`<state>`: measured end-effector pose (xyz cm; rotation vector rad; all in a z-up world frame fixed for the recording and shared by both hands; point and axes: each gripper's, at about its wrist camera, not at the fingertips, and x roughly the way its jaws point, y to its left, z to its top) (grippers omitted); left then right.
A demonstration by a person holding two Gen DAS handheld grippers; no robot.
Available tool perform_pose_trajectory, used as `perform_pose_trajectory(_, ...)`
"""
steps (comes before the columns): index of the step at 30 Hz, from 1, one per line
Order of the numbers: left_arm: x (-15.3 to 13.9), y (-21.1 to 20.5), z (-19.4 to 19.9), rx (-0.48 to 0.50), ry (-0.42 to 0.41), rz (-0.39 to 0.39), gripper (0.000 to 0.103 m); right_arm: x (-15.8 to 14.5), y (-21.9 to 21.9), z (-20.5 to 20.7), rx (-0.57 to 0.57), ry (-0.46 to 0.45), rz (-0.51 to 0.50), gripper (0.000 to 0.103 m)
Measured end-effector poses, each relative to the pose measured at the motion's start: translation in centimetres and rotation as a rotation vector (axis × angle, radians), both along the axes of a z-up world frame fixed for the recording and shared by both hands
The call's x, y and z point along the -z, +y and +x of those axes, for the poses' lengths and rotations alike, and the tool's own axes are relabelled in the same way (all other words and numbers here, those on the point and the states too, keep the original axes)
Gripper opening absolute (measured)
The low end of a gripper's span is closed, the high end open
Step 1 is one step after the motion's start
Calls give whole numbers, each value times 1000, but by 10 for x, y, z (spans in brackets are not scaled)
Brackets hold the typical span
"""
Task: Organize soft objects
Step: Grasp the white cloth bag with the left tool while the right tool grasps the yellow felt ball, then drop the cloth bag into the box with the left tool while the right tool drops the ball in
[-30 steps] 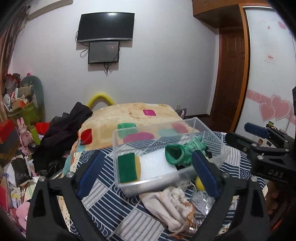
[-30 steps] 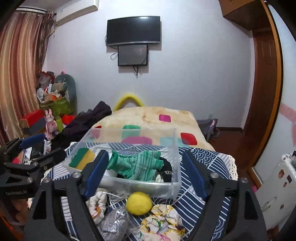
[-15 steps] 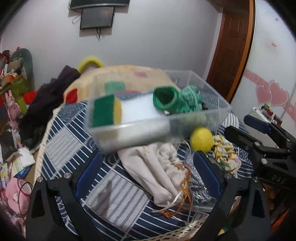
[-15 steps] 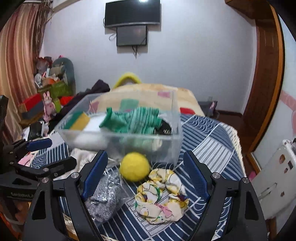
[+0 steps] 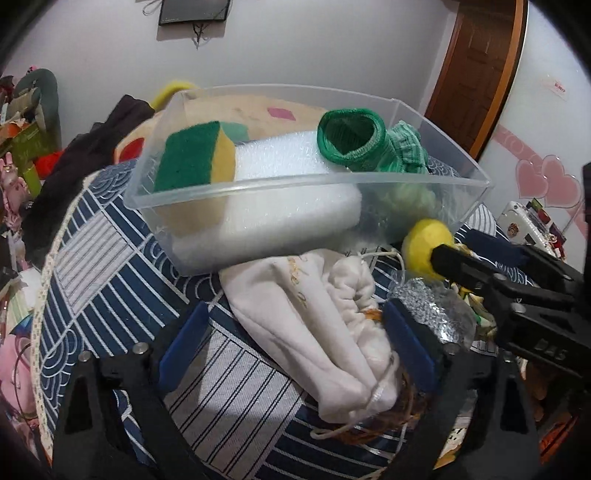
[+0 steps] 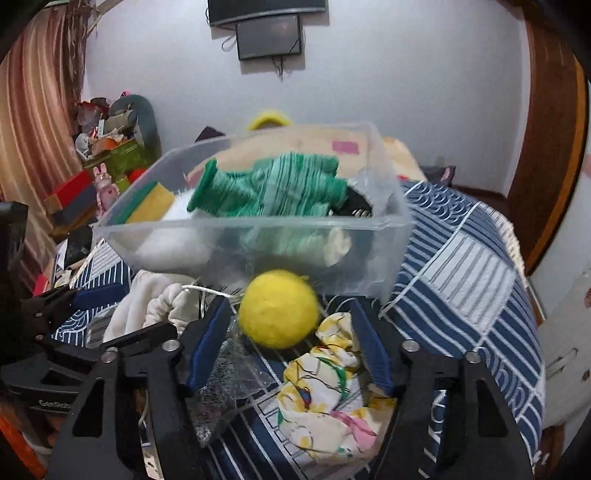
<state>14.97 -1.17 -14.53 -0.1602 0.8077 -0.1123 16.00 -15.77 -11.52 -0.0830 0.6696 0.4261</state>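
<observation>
Two wrist views, low and close over the bench, both facing the far wall.

My left camera looks forward along my jaws from the near left, tipped down over the white pouch [image 5: 314,325], close to the clear bin [image 5: 369,188]. My right camera sits to the right, close behind the yellow ball [image 6: 279,314], facing the same way. Both views share the bin, the ball [image 5: 424,251], the pouch [image 6: 147,306], the striped cloth [image 5: 110,258] and the wall screen [image 6: 269,35]; each also catches the other gripper at its edge.
</observation>
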Motion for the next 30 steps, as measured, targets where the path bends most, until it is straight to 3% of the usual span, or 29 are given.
perform_pose_trajectory(5,7,3,4,44,26,-78,66,8,8,5,-29,51,10,42)
perform_pose_trajectory(6,7,3,4,42,22,-79,62,8,7,3,-28,46,11,42)
perform_pose_trajectory(8,6,2,2,49,16,-82,41,6,6,-1,-27,33,10,41)
perform_pose_trajectory(13,1,5,-3,31,-9,-42,19,-1,-3,-9,-19,-5,14,40)
perform_pose_trajectory(19,-13,-2,-20,45,-52,14,16,-15,-14,-21,2,-68,9,40)
perform_pose_trajectory(30,-57,10,-56,12,-185,12,16,-36,-21,-33,14,-148,22,40)
